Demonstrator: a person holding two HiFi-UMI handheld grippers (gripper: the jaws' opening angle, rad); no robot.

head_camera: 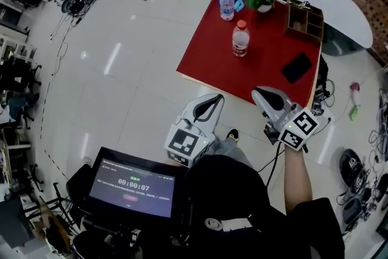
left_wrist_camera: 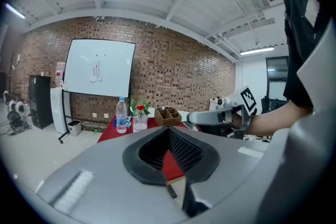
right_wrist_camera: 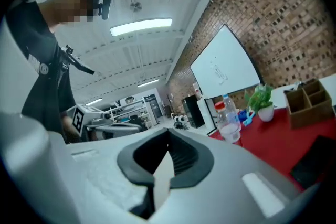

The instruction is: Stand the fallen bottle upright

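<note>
Right hand-held gripper (head_camera: 257, 93) closed; left hand-held gripper (head_camera: 217, 99) seemingly closed.

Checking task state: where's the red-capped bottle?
Head view, upper right: the red-capped bottle stands upright on the red table, below the blue-capped bottle.

The head camera looks steeply down from up high, with the red desk (head_camera: 212, 51) far off at the upper right of the frame and the left gripper (head_camera: 213, 99) and right gripper (head_camera: 259, 94) low in the middle. Each gripper's camera sits close behind its own jaws and looks out level over them. All three views share the desk, small in the left gripper view's middle, bigger at the right gripper view's right.
</note>
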